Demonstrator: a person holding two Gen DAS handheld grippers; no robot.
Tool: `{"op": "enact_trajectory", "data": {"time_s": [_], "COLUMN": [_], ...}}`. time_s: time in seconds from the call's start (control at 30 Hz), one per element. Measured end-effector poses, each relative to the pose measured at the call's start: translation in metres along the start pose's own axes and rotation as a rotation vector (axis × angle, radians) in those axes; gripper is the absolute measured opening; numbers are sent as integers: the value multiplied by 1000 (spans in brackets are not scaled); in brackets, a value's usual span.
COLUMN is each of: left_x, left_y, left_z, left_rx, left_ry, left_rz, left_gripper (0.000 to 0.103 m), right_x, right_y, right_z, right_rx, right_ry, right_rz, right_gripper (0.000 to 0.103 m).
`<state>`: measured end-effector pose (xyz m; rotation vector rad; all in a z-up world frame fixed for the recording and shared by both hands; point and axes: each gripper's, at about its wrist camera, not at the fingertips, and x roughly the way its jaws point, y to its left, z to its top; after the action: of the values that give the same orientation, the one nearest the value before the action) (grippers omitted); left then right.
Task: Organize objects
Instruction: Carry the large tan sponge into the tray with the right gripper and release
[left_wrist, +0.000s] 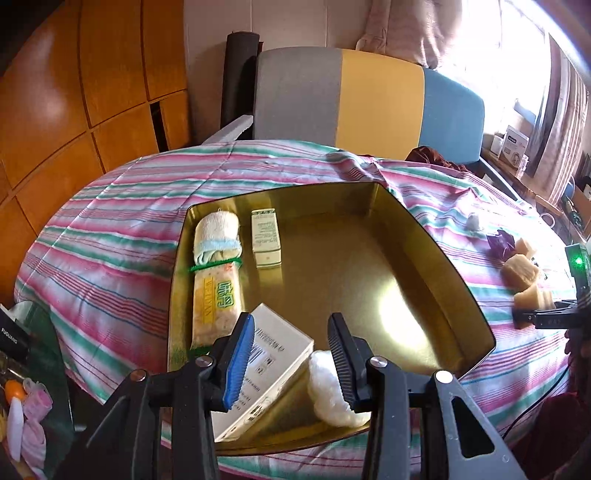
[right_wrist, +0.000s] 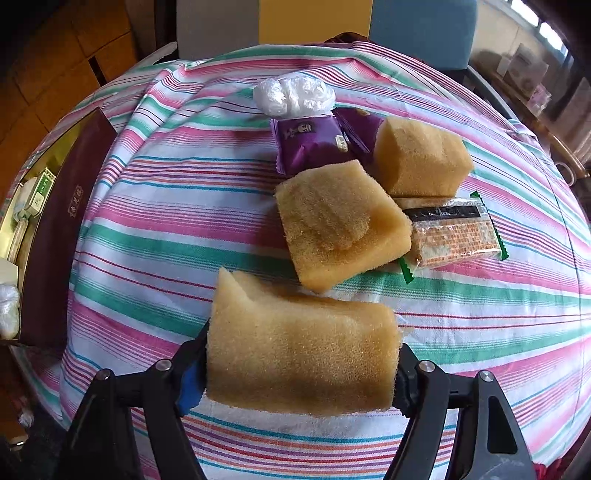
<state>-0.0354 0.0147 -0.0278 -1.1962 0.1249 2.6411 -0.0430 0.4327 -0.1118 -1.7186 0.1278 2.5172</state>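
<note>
My left gripper (left_wrist: 291, 354) is open and empty above the near end of a gold tin box (left_wrist: 458, 295). The box holds a rolled sock (left_wrist: 218, 236), a yellow snack pack (left_wrist: 218, 299), a small green-white box (left_wrist: 265, 238), a white carton (left_wrist: 266, 369) and a white plastic wad (left_wrist: 328, 391). My right gripper (right_wrist: 301, 369) is shut on a tan sponge (right_wrist: 299, 354) just above the striped cloth. Two more sponges (right_wrist: 340, 221) (right_wrist: 421, 158), purple packets (right_wrist: 306, 142), a cracker pack (right_wrist: 450, 232) and a clear plastic wad (right_wrist: 291, 94) lie beyond it.
The striped cloth (left_wrist: 110, 229) covers a round table. The tin's dark red side (right_wrist: 55, 240) is at the left in the right wrist view. A tricolour chair (left_wrist: 369, 99) stands behind the table, wood panelling (left_wrist: 74, 92) at the left, clutter (left_wrist: 22, 398) at the lower left.
</note>
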Motion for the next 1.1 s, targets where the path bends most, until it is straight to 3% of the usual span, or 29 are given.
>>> {"op": "enact_trajectory", "data": {"time_s": [0.23, 0.43, 0.57, 0.73, 0.9, 1.1], "left_x": [3, 4, -2, -13, -13, -4], "left_y": [14, 24, 36, 66, 92, 100], "left_z": [-5, -5, -4, -1, -4, -9], "left_rx": [-32, -53, -59, -115, -188, -214], "left_ry": [11, 14, 7, -16, -25, 5], "left_rz": [-4, -8, -3, 34, 56, 31], "left_gripper": [41, 41, 41, 41, 41, 41], "right_x": [-12, -51, -83, -101, -73, -1], "right_y": [12, 43, 84, 166, 245, 305], "right_z": [-18, -14, 7, 37, 60, 78], "right_rx": [16, 8, -42, -158, -208, -127], "right_ry": [4, -76, -155, -197, -134, 12], "right_rz": [96, 180, 236, 324, 385, 424], "right_gripper": [77, 77, 77, 77, 77, 79]}}
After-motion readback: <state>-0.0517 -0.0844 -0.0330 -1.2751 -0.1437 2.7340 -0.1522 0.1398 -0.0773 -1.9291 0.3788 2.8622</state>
